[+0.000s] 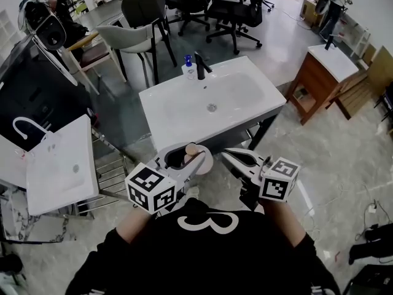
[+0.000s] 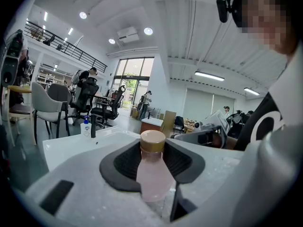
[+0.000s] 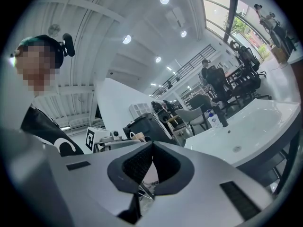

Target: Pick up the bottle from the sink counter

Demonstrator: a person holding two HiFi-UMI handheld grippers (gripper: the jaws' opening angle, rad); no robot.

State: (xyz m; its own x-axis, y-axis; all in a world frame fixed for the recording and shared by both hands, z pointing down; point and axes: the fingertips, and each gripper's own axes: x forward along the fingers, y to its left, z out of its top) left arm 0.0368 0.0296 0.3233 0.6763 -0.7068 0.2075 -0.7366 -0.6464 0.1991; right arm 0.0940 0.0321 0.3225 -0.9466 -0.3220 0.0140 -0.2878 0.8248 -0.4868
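Note:
A pale pink bottle [image 1: 201,162] with a tan cap is clamped in my left gripper [image 1: 187,157], held in the air just in front of the white sink counter's [image 1: 178,112] near edge. In the left gripper view the bottle [image 2: 152,174] stands upright between the dark pads [image 2: 124,163], which press on both its sides. My right gripper [image 1: 226,155] hovers close to the right of the bottle, shut and holding nothing. In the right gripper view its tips [image 3: 150,148] meet with nothing between them.
On the counter's far edge stand a black faucet [image 1: 201,65] and a blue-topped soap dispenser [image 1: 188,67]. A second white basin [image 1: 61,165] sits at the left. At the right is a wooden vanity [image 1: 322,75]. Chairs [image 1: 144,26] stand behind the sink.

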